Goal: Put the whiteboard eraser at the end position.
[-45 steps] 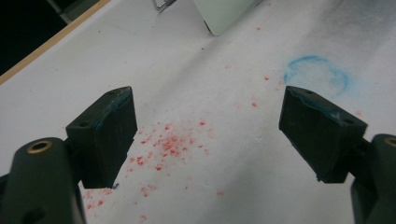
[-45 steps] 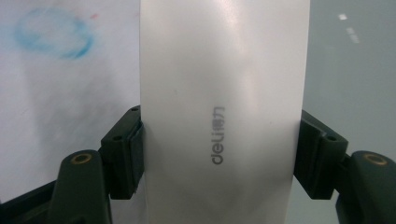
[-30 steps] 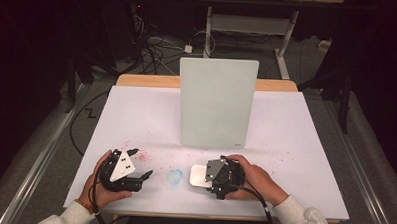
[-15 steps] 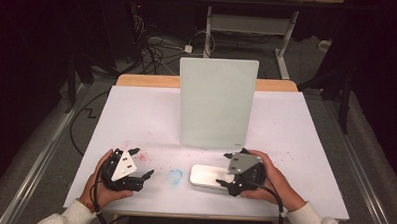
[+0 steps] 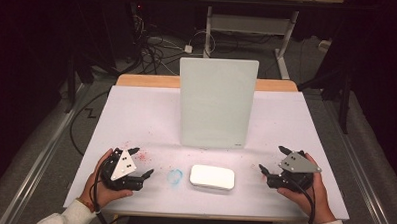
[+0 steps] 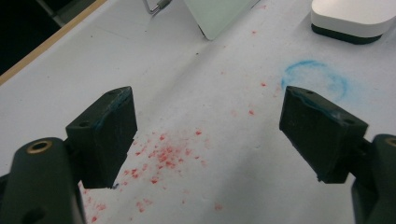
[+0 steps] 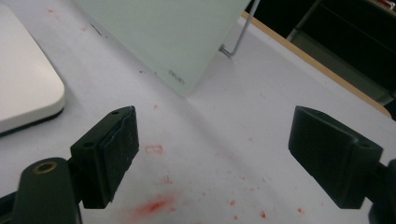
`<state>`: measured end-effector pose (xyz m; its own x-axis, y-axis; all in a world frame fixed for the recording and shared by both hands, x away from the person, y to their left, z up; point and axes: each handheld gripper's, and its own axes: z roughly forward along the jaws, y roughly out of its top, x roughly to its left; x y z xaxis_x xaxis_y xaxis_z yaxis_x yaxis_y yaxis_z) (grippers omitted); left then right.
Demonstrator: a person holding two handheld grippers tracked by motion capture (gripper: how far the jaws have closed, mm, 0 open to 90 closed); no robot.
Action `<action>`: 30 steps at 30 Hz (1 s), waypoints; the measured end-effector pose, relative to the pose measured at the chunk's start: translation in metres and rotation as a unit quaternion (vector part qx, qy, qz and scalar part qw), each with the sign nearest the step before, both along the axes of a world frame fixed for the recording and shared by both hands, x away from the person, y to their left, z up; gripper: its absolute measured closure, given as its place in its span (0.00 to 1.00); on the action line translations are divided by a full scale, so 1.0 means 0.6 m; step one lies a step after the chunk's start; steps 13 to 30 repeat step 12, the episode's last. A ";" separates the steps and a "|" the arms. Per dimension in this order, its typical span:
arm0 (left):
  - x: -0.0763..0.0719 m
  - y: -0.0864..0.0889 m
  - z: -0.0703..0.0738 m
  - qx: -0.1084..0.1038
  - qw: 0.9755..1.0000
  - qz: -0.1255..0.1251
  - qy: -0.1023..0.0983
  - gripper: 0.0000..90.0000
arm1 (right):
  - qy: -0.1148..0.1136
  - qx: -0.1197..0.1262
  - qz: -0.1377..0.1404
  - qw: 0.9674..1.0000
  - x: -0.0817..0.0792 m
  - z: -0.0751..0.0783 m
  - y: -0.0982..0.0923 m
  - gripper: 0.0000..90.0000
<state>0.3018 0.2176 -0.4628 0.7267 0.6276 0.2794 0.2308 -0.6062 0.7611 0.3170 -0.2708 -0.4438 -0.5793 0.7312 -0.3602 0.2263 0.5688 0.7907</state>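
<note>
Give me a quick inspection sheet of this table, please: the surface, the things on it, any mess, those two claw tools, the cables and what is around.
Surface: white table cover, wooden edge at the far side.
Things: upright pale green rectangular board on a wire stand; flat white rounded eraser-like block with a dark underside, lying in front of it.
Clutter: red chalky specks; a faint blue smudged ring.
Grippers: left claw open, holding nothing; right claw open, holding nothing, apart from the block.
Cables: a black lead trails from each tool; tangled cords on the floor behind.
Surroundings: dark room, metal frame legs beyond the table.
</note>
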 end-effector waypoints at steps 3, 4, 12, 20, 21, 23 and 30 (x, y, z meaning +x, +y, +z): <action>0.003 -0.002 0.000 0.001 1.000 -0.001 0.001 0.20 | 0.001 0.004 -0.006 1.000 -0.001 -0.004 -0.005 0.19; 0.004 -0.002 0.000 0.000 1.000 -0.001 0.002 0.20 | 0.000 0.006 -0.005 1.000 -0.001 -0.005 -0.006 0.19; 0.011 -0.005 -0.001 -0.003 1.000 0.001 0.006 0.20 | -0.005 0.020 -0.003 1.000 -0.001 -0.006 -0.002 0.20; 0.011 -0.005 -0.001 -0.003 1.000 0.001 0.006 0.20 | -0.005 0.020 -0.003 1.000 -0.001 -0.006 -0.002 0.20; 0.011 -0.005 -0.001 -0.003 1.000 0.001 0.006 0.20 | -0.005 0.020 -0.003 1.000 -0.001 -0.006 -0.002 0.20; 0.011 -0.005 -0.001 -0.003 1.000 0.001 0.006 0.20 | -0.005 0.020 -0.003 1.000 -0.001 -0.006 -0.002 0.20; 0.011 -0.005 -0.001 -0.003 1.000 0.001 0.006 0.20 | -0.005 0.020 -0.003 1.000 -0.001 -0.006 -0.002 0.20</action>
